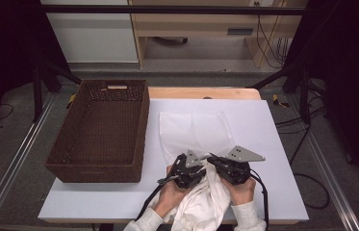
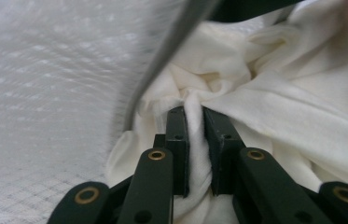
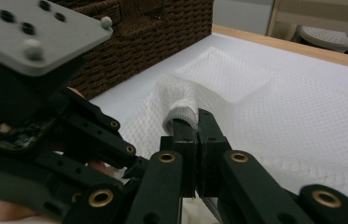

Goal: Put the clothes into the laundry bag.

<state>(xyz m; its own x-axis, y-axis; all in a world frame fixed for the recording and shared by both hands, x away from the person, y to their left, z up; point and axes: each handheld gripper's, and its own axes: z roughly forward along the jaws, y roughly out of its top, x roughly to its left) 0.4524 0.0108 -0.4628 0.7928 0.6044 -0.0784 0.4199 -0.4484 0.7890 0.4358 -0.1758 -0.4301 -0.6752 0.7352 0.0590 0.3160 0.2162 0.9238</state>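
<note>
A white mesh bag (image 1: 194,130) lies flat on the white table top (image 1: 278,144), its near edge lifted between my two grippers. A cream cloth (image 1: 203,202) is bunched at the table's front edge and runs up to that edge. My left gripper (image 1: 197,167) is shut on a twisted fold of the cream cloth (image 2: 274,93), which shows pinched between the jaws of the left gripper (image 2: 195,112). My right gripper (image 1: 215,162) is shut on the mesh bag's hem, raising a small peak of mesh (image 3: 181,100) at the tips of the right gripper (image 3: 195,114).
A dark brown woven basket (image 1: 93,172) stands at the table's left, close beside the mesh bag; its wall (image 3: 153,28) rises behind the grippers. The person's hands and white sleeves come in at the bottom. Bare white table lies to the right.
</note>
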